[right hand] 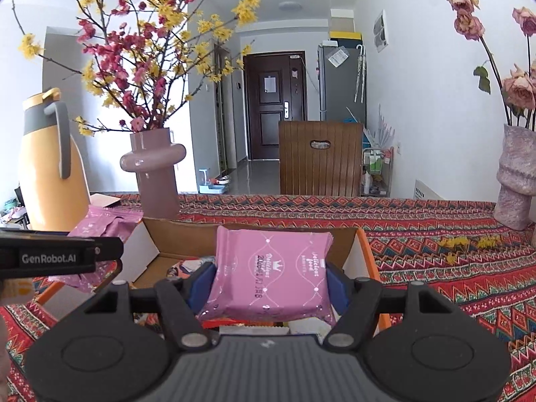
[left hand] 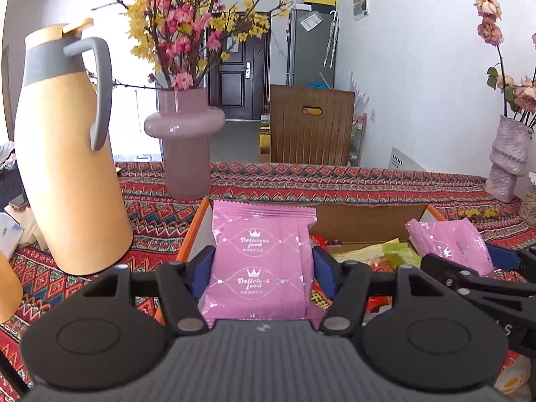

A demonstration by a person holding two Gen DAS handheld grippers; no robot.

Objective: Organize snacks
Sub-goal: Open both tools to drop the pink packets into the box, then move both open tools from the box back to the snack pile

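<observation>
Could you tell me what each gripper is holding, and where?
Each holds a pink snack packet by its side edges: left gripper its packet, right gripper another.

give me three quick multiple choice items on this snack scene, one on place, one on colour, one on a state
1. Where does the yellow jug stand?
A. left of the pink vase
B. inside the cardboard box
C. on the wooden chair

2. What colour is the snack packet in the left gripper?
A. green
B. pink
C. white

3. What is the right gripper doing?
A. gaping, nothing between its pads
B. clamping a vase
C. gripping a pink packet

Answers: 1 A, the jug stands on the tablecloth left of the vase; 2 B, its wrapper is pink; 3 C, both pads press the packet's sides.
</observation>
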